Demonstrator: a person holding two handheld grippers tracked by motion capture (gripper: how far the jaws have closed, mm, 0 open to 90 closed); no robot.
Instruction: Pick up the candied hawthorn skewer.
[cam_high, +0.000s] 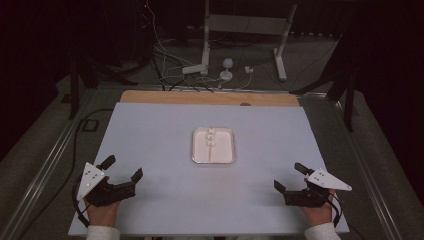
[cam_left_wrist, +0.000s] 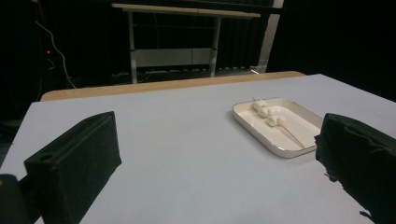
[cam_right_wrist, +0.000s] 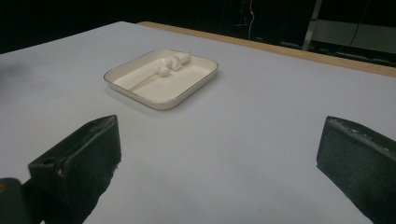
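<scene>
- While both hands wait at the near edge, the skewer (cam_left_wrist: 290, 134) lies in the white tray (cam_high: 232, 150) at the middle of the table (cam_high: 150, 130), with small white marshmallows (cam_left_wrist: 268, 112) threaded on its far end
- Handling call: that stick looks thin and light, the marshmallows soft and easy to squash, so I'd judge the bare near half of the stick the place to pinch, gently
- Tray looks shallow and rigid, with a smooth rim that may slip under a jaw
- Left gripper (cam_high: 121, 170) sits at the near left, jaws wide apart, holding nothing
- Right gripper (cam_high: 291, 176) at the near right, jaws spread just as wide, nothing between them
- From the high view the marshmallows are a pale blur; the left gripper view picks out the separate pieces and the bare stick, and the right gripper view shows the tray's (cam_right_wrist: 140, 100) low wall
</scene>
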